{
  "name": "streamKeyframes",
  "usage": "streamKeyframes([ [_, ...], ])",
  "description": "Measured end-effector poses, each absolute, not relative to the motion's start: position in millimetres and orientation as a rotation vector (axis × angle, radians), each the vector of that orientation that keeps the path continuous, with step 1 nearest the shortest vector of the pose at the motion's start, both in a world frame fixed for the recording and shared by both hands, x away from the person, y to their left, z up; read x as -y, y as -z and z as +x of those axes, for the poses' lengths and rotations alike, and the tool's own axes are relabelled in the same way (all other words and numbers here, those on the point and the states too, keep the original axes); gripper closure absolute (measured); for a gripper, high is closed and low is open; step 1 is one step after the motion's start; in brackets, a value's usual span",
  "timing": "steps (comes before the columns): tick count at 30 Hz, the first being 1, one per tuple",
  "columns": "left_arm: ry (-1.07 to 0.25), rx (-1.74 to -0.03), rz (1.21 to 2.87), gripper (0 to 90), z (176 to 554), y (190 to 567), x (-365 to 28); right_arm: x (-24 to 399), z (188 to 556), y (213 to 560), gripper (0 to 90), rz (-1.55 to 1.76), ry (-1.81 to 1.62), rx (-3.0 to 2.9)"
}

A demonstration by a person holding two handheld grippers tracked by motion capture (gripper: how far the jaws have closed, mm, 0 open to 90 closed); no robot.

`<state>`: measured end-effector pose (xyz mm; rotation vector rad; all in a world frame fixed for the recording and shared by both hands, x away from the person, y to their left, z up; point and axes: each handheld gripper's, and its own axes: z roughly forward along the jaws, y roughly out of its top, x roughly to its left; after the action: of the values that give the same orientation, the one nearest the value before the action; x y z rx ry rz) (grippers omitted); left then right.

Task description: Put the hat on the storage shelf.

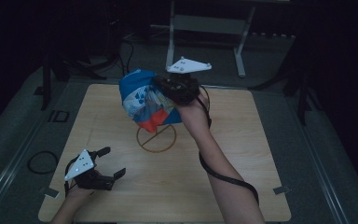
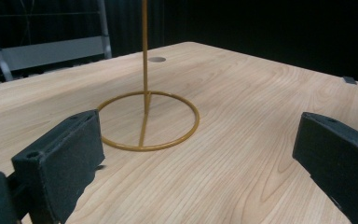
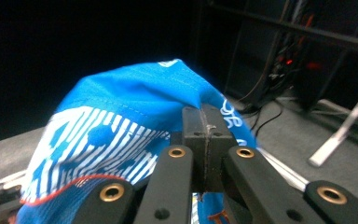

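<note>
left gripper point(image 1: 107, 163) is resting low on the table point(image 1: 242, 154), jaws spread wide, gripping nothing | right gripper point(image 1: 165, 84) is clamping the blue cloth point(image 1: 142, 95), lifting it above the wire stand point(image 1: 156, 138), seemingly to drape it there

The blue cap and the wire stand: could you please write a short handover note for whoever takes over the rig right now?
Right gripper: shut on the blue cap, held up over the gold wire stand.
Left gripper: open, holding nothing, low over the wooden table near its front left.
Done: cap gripped and lifted.
Left: whether the cap rests on the stand's post is hidden; check before releasing.
</note>
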<state>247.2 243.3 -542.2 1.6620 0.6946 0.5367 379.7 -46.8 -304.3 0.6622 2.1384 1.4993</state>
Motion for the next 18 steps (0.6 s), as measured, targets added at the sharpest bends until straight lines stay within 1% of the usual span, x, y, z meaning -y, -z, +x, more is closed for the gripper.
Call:
streamKeyframes([
  [10,-0.517,-0.718,1.656,2.2,247,552,-247,30,397,331,90.0,0.706,-1.454,-2.220],
  [18,-0.497,-0.719,1.668,2.2,248,557,-245,40,407,347,90.0,0.776,-1.457,-2.232],
])
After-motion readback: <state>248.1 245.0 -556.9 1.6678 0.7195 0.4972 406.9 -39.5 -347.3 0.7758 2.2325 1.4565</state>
